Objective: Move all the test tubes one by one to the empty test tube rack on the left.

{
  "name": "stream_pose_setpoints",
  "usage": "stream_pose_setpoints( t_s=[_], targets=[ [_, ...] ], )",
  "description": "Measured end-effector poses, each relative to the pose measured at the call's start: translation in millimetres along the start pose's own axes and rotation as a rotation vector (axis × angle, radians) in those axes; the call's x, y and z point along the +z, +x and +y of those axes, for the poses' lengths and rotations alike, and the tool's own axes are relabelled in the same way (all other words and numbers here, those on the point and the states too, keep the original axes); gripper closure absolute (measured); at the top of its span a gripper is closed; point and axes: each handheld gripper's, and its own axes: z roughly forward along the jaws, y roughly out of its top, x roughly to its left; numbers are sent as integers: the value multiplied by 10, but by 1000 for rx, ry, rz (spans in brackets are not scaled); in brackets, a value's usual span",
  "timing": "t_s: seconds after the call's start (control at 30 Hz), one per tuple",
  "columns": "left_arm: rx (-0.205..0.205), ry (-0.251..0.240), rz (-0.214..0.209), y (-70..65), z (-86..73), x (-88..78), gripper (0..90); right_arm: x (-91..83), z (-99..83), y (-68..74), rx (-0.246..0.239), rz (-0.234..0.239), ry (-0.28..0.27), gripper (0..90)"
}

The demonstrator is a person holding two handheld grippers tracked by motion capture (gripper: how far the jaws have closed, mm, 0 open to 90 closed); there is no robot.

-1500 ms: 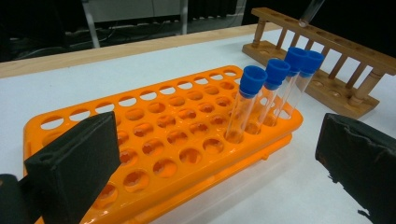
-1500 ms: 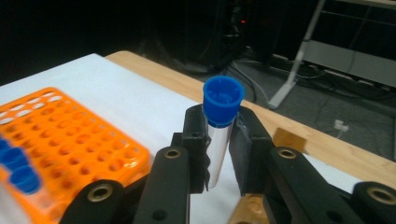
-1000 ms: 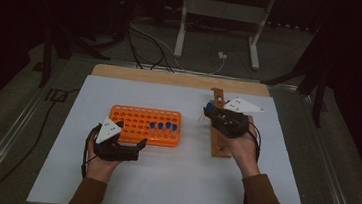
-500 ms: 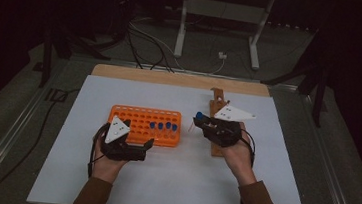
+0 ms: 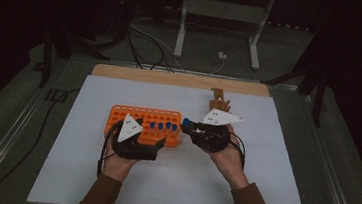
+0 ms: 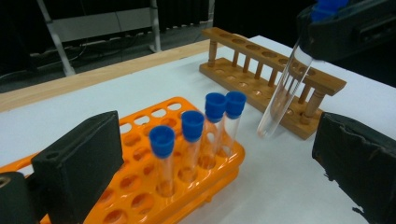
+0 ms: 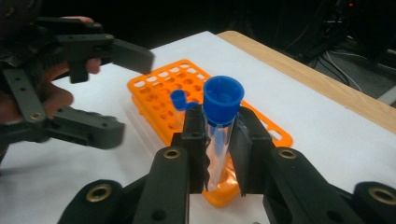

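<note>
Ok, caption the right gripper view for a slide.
Right gripper shut on a blue-capped test tube above the orange rack.

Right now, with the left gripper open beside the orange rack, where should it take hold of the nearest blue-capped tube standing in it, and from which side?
Probably just under the blue cap of the nearest clear tube, coming from above: it stands upright in the orange plastic rack, its lower part sunk in a hole, with another capped tube close behind. The open left gripper should straddle it across the row's line.
</note>
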Motion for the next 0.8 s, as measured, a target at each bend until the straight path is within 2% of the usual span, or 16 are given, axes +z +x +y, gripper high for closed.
stream_pose_setpoints(
  t_s=[0.17, 0.3, 0.6, 0.8],
  targets=[
    [10, 12, -11, -71, 35, 67, 28, 66, 21, 76, -7, 23, 1, 768],
    [30, 28, -1, -126, 43, 113, 85, 119, 42, 128, -9, 40, 3, 768],
    [73, 14, -44, -164, 36, 114, 509, 178, 68, 186, -10, 67, 2, 768],
    [81, 7, -77, -178, 31, 116, 670, 200, 60, 186, 1, 83, 1, 769]
  ],
)
